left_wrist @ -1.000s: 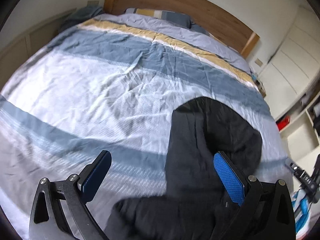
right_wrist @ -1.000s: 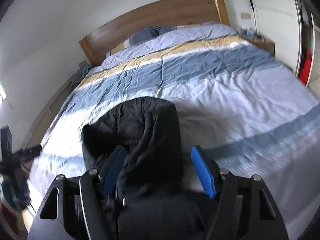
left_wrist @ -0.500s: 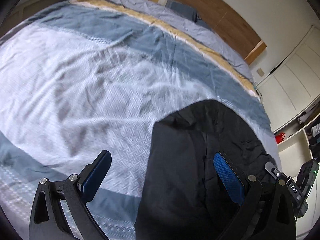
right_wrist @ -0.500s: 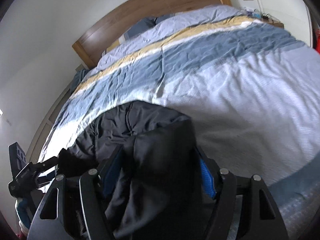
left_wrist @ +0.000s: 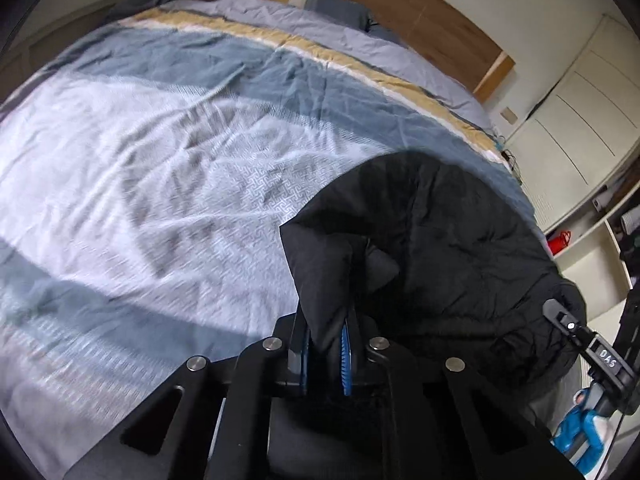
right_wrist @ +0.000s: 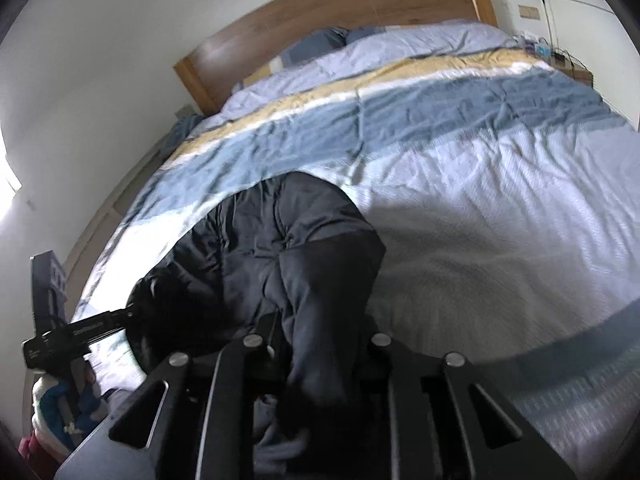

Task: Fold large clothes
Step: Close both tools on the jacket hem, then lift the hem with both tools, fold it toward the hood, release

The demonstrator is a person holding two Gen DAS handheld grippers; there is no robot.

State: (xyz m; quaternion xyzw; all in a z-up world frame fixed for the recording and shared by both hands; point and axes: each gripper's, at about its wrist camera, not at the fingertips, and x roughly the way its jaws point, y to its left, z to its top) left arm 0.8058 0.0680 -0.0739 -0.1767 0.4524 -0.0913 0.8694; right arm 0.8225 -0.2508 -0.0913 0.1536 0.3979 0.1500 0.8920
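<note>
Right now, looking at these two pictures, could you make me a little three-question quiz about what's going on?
1. True or false: the left gripper is shut on the black jacket.
2. Where does the jacket lie? A) floor B) striped duvet C) shelf
3. Fill in: behind the pillows stands a wooden ____.

Key: 1 true. 2 B. 3 headboard.

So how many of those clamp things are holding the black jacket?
2. The left gripper pinches a fold of the jacket near its edge; the right gripper clamps another.
</note>
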